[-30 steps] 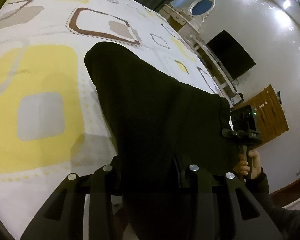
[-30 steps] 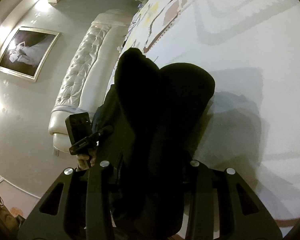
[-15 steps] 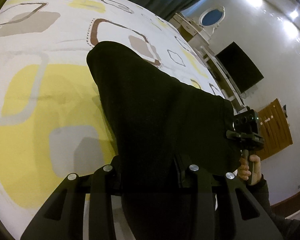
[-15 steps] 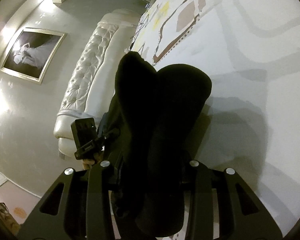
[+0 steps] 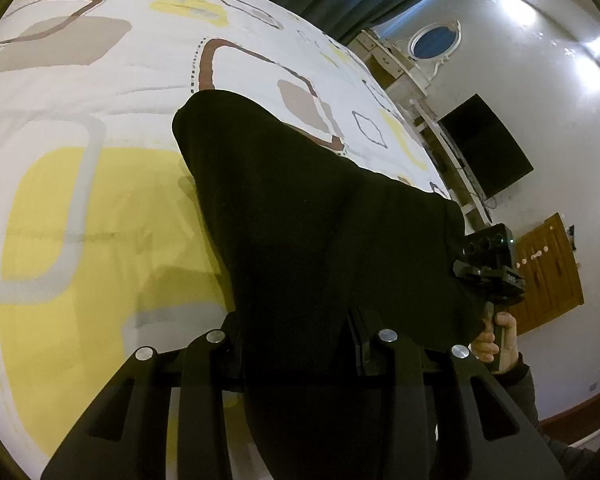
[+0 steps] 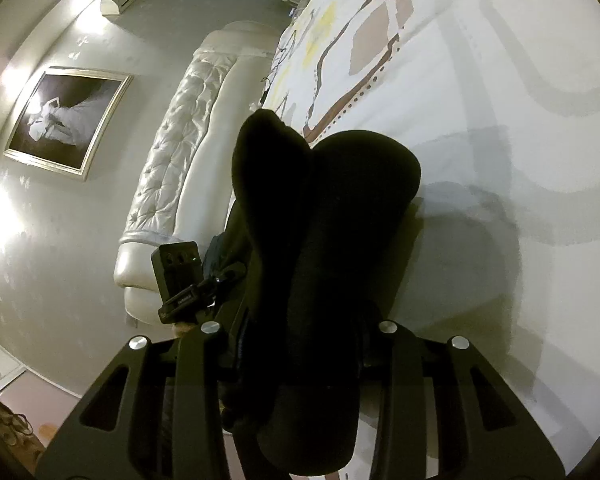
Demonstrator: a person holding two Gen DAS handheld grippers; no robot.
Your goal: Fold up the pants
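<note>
Here, matte black pants point(image 5: 320, 240) draped in soft folds, both tools clamped on fabric, over patterned bedspread point(image 5: 80, 200).

Left gripper point(image 5: 300, 344) clamped on black fabric, fingers buried under the cloth. Right gripper point(image 6: 300, 344) same, closed on a thick bunch. Both held up at similar height, facing each other. Right hand point(image 5: 496, 338) wrapped round its handle, dark sleeve at wrist.

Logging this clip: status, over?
Left gripper and right gripper both clamped on black pants. Pants held over patterned bedspread. Nothing in the way.
</note>
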